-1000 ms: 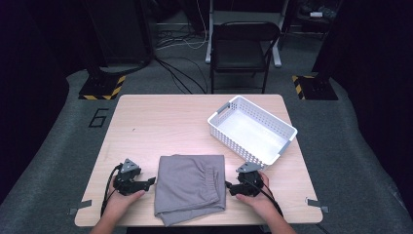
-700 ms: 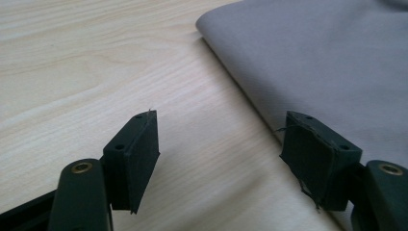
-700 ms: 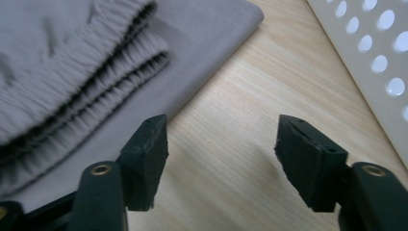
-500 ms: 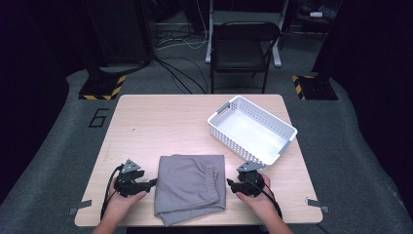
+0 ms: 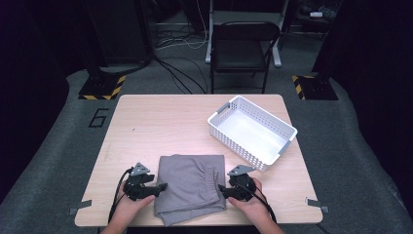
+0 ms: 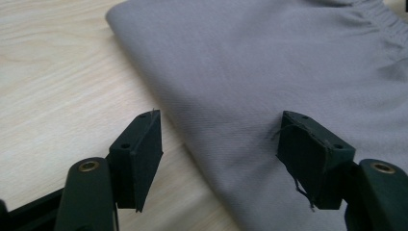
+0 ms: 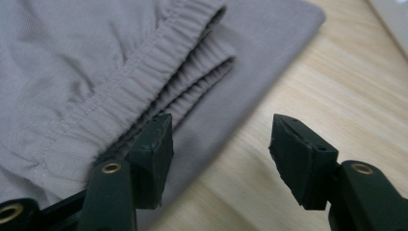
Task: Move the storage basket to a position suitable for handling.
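A folded grey garment [image 5: 190,187] with an elastic waistband lies at the near middle of the wooden table [image 5: 165,126]. My left gripper [image 5: 163,186] is open at the cloth's left edge; in the left gripper view its jaws straddle the garment's folded edge [image 6: 226,106]. My right gripper [image 5: 221,189] is open at the cloth's right edge. In the right gripper view its jaws straddle the garment's [image 7: 96,72] border beside the gathered waistband [image 7: 159,57], one jaw over the cloth, the other over bare wood.
A white perforated plastic basket [image 5: 252,130], empty, stands at the right back of the table. A black folding chair [image 5: 241,48] stands behind the table, with cables on the floor. The person's hands [image 5: 248,207] hold the grippers at the near edge.
Both grippers have crept slightly inward toward the garment's side edges. The garment and basket have not moved.
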The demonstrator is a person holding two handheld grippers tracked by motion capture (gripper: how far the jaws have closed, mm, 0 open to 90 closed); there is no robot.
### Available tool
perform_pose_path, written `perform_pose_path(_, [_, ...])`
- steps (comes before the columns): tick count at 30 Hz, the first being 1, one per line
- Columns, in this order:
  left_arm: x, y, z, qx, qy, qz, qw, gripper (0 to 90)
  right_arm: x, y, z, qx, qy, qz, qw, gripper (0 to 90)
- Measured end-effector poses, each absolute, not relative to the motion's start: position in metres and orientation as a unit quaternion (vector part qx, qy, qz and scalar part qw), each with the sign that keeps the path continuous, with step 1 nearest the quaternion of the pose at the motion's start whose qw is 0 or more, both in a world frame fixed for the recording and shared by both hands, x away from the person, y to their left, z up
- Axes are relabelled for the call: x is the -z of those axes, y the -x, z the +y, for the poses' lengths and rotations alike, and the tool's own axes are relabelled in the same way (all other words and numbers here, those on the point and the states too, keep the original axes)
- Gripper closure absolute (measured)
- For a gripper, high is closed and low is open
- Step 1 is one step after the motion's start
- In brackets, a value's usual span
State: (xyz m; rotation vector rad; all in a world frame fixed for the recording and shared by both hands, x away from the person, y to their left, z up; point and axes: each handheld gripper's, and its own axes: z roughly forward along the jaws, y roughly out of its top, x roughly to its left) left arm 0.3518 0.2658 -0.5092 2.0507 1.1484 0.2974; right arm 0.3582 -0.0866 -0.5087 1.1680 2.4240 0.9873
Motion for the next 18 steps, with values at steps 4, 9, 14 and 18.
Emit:
perform_pose_path(4, [0.5136, -0.3519, 0.2608, -0.117, -0.802, 0.445, 0.381, 41.3, 0.5127, -0.3574, -0.0799, -0.334, -0.394, 0.847, 0.128, 53.1])
perform_pose_path(9, [0.5151, -0.3531, 0.2608, -0.112, -0.808, 0.438, 0.379, 48.7, 0.5125, -0.3565, -0.079, -0.338, -0.388, 0.85, 0.113, 68.5])
perform_pose_path(14, [0.5158, -0.3516, 0.2601, -0.1, -0.803, 0.447, 0.383, 53.6, 0.5122, -0.3543, -0.0793, -0.347, -0.392, 0.847, 0.09, 83.5])
perform_pose_path(18, [0.5165, -0.3497, 0.257, -0.096, -0.802, 0.444, 0.388, 54.3, 0.5101, -0.352, -0.0828, -0.337, -0.397, 0.85, 0.079, 85.7])
